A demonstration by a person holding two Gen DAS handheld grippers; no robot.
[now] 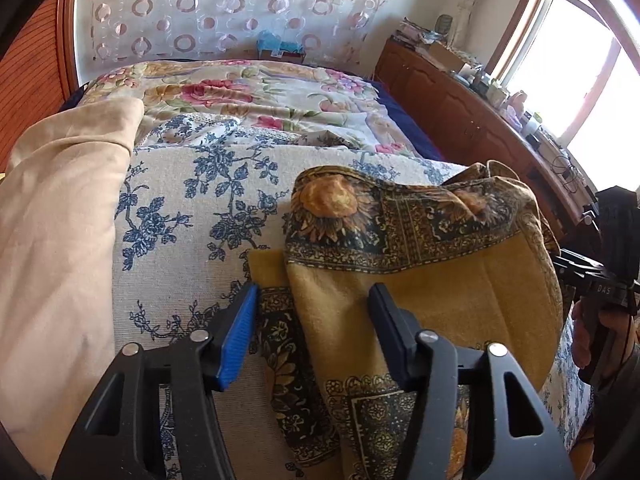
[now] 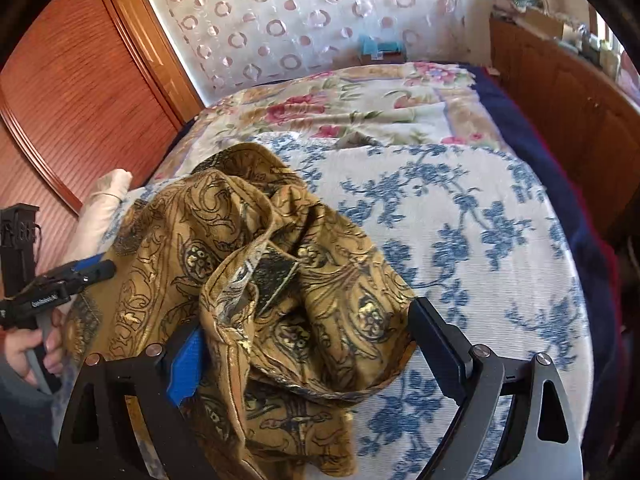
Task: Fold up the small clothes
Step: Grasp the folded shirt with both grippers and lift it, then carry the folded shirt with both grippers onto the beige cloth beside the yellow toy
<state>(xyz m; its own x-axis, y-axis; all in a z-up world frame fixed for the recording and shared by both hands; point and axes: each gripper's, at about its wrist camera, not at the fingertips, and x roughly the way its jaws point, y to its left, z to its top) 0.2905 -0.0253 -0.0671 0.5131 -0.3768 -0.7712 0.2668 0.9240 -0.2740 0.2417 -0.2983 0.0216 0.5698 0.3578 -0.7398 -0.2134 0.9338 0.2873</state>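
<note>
Heaped mustard-gold patterned cloth garment (image 2: 280, 280) on the blue-and-white floral bedspread (image 2: 480, 220), apparently spread for folding, bunched between the parted, ungrasping fingers of the right gripper (image 2: 304, 344), its flatter edge between the likewise released left gripper (image 1: 312, 312).

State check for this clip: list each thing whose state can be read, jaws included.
left gripper: jaws open, straddling the garment's edge.
right gripper: jaws open around bunched fabric.
patterned garment: crumpled, unfolded, lying on the bedspread.
blue-floral bedspread: spread flat.
beige cloth: piled loosely at the bed's left side.
cabinet doors: closed.
</note>
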